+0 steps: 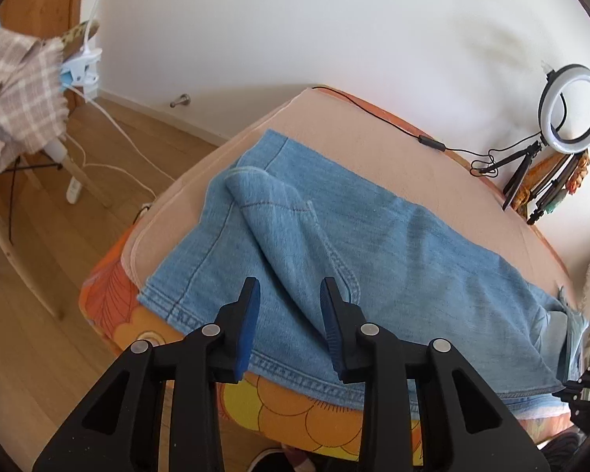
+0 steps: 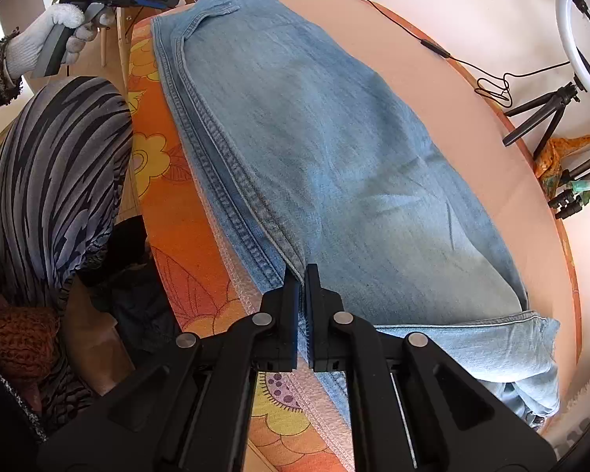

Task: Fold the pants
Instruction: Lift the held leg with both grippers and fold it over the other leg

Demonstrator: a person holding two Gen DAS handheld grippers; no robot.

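Light blue jeans [image 1: 373, 244] lie folded lengthwise on a pink cover [image 1: 393, 149] over the table. My left gripper [image 1: 290, 291] hovers open over the near stitched edge. Its blue pads [image 1: 247, 322] stand apart and press on nothing. A raised ridge of denim [image 1: 279, 216] runs away from just beyond them. In the right wrist view the jeans [image 2: 334, 149] stretch away from me. My right gripper [image 2: 303, 273] is shut on their thick seamed edge [image 2: 232, 181] near the table's side. A white-gloved hand [image 2: 55, 35] holds the left gripper [image 2: 165, 0] at the far end.
An orange floral cloth [image 2: 185, 236] hangs under the pink cover. A ring light [image 1: 572, 108] on a tripod and a black cable [image 1: 432, 143] sit at the back by the wall. A chair with a plaid cloth [image 1: 15, 94] stands on the wooden floor. The person's striped clothing [image 2: 55, 181] is at the table's side.
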